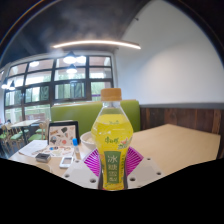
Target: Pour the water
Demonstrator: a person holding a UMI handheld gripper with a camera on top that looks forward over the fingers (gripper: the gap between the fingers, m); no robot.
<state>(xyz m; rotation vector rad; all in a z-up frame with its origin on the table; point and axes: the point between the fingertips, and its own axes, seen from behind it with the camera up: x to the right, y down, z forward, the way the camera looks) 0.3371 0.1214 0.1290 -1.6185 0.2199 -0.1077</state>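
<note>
While clamped by both tongs fingers, one upright yellow bottle.

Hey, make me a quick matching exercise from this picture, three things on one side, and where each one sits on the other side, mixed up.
Things:
1. bottle
2. laptop
3. green sofa

Places:
A. on the table, off to one side of the bottle
B. beyond the table, under the windows
C. between the gripper's pink pads, which press on it

Pairs: 1-C, 2-A, 3-B
</note>
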